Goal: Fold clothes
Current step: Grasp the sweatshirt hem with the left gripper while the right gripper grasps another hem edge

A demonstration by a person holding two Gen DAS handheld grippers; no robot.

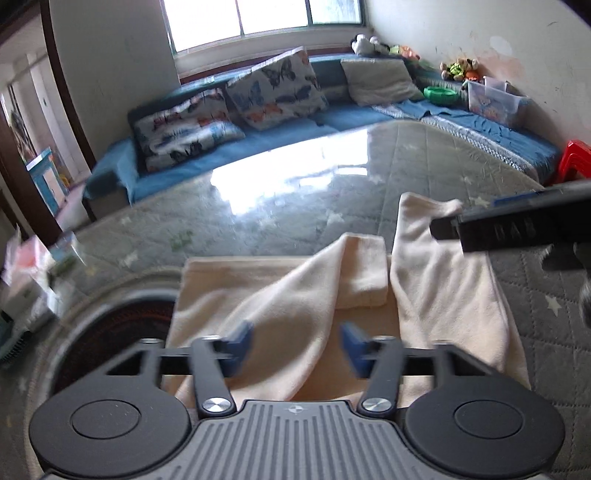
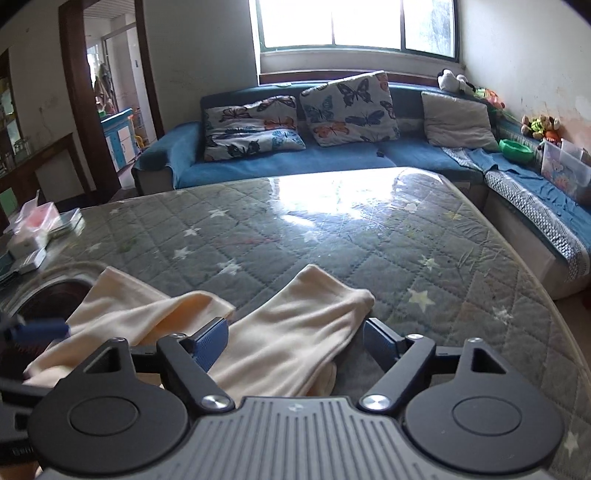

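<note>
Daylight from the far window is glaring off the glossy worktop, a round-edged top with a grey quilted, star-printed cover under a clear sheet. Lying on its near edge is the cream garment, soft and fleecy, with two sleeve-like flaps folded over its flat body and rumpling into loose ridges. The left tool is hovering just above the garment's near part, its blue ribbed fingers spread apart and gripping nothing. The right tool is standing wide open too, straddling the right flap without pinching it; in the left wrist view its black body is reaching in over that flap's far tip. A dark round opening is showing in the worktop just left of the garment. Far left, boxes and packets are crowding the worktop's edge. Beyond, a blue corner sofa is carrying butterfly-print cushions, a plain grey cushion, plush toys and a green bowl.
</note>
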